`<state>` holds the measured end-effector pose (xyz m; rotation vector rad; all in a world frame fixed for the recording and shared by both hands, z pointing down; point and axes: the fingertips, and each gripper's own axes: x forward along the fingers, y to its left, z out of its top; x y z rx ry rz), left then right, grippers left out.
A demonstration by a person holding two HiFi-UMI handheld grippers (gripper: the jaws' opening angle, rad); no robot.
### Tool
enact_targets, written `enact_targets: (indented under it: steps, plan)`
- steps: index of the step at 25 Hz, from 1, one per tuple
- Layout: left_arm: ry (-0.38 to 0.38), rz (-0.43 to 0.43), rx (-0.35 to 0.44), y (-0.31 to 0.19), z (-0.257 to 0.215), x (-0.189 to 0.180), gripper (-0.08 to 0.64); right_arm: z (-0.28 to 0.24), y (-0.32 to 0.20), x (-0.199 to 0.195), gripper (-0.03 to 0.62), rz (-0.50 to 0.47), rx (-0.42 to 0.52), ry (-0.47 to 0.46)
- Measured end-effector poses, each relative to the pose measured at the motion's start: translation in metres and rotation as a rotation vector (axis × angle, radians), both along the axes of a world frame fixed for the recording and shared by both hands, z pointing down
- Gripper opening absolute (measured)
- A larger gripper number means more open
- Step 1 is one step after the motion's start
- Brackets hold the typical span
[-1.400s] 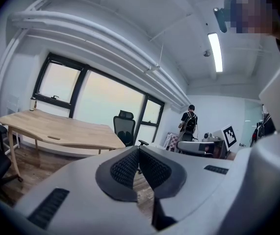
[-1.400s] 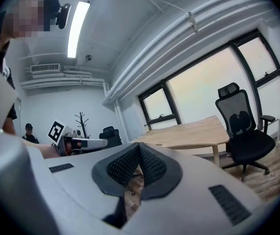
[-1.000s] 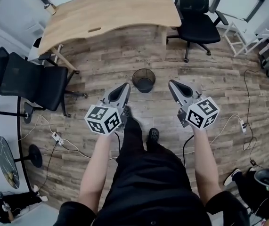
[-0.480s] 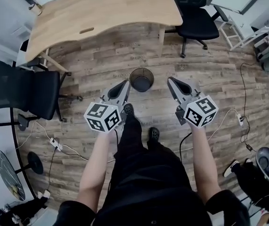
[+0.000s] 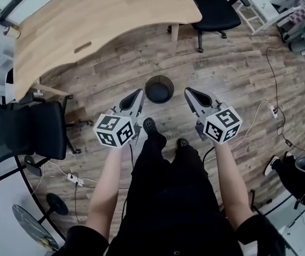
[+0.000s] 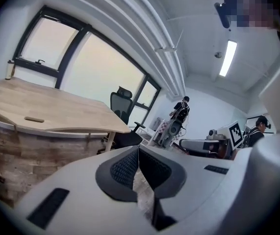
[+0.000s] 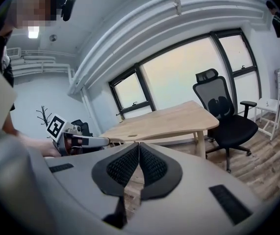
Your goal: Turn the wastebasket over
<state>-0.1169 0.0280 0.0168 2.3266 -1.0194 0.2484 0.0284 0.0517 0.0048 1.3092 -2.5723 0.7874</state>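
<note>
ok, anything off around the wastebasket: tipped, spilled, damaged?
Nothing stands out. The black wastebasket stands upright on the wood floor, mouth up, with no spill around it and no visible damage. The left hand-held gripper and right hand-held gripper flank it, shut and empty. A power strip with loose cable is the only clutter.

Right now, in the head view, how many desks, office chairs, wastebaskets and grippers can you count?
Desk: 1
Office chairs: 2 (left, top)
Wastebasket: 1
Grippers: 2 (left gripper, right gripper)
Total: 6
</note>
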Motion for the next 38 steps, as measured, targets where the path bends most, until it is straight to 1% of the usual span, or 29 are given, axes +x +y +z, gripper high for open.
enact_targets:
  steps: [2,4,7,10,13,18,22,24,28,33,35,38]
  plan:
    - [-0.015,0.06,-0.039,-0.006,0.016,0.003,0.018,0.013,0.0,-0.003,0.034,0.04,-0.024,0.019]
    - [-0.033,0.114,-0.081,-0.004,0.033,0.009,0.018,0.027,0.007,-0.006,0.034,0.06,-0.051,0.034]
    - [-0.047,0.162,-0.124,0.01,0.053,0.025,0.018,0.05,0.022,0.001,0.034,0.069,-0.091,0.041]
    - [-0.053,0.172,-0.173,0.021,0.076,0.033,0.018,0.077,0.029,0.005,0.034,0.069,-0.133,0.038]
    - [-0.062,0.173,-0.195,0.01,0.107,0.04,0.018,0.111,0.013,0.009,0.034,0.059,-0.151,0.044]
    - [-0.07,0.123,-0.246,0.002,0.158,0.048,0.018,0.173,-0.001,0.015,0.034,0.039,-0.219,0.034]
    - [-0.072,0.078,-0.277,0.001,0.199,0.054,0.018,0.218,-0.012,0.025,0.034,0.006,-0.249,0.044]
    - [-0.078,0.072,-0.289,-0.002,0.22,0.055,0.018,0.24,-0.02,0.029,0.034,-0.014,-0.258,0.058]
    - [-0.114,0.125,-0.289,-0.002,0.266,0.066,0.018,0.276,-0.031,0.041,0.034,-0.036,-0.265,0.074]
    - [-0.173,0.16,-0.333,-0.001,0.332,0.081,0.018,0.319,-0.029,0.051,0.034,-0.051,-0.294,0.077]
    - [-0.205,0.199,-0.336,0.001,0.355,0.09,0.018,0.334,-0.027,0.052,0.034,-0.061,-0.307,0.075]
    - [-0.253,0.278,-0.318,0.006,0.388,0.107,0.018,0.353,-0.024,0.055,0.034,-0.074,-0.327,0.075]
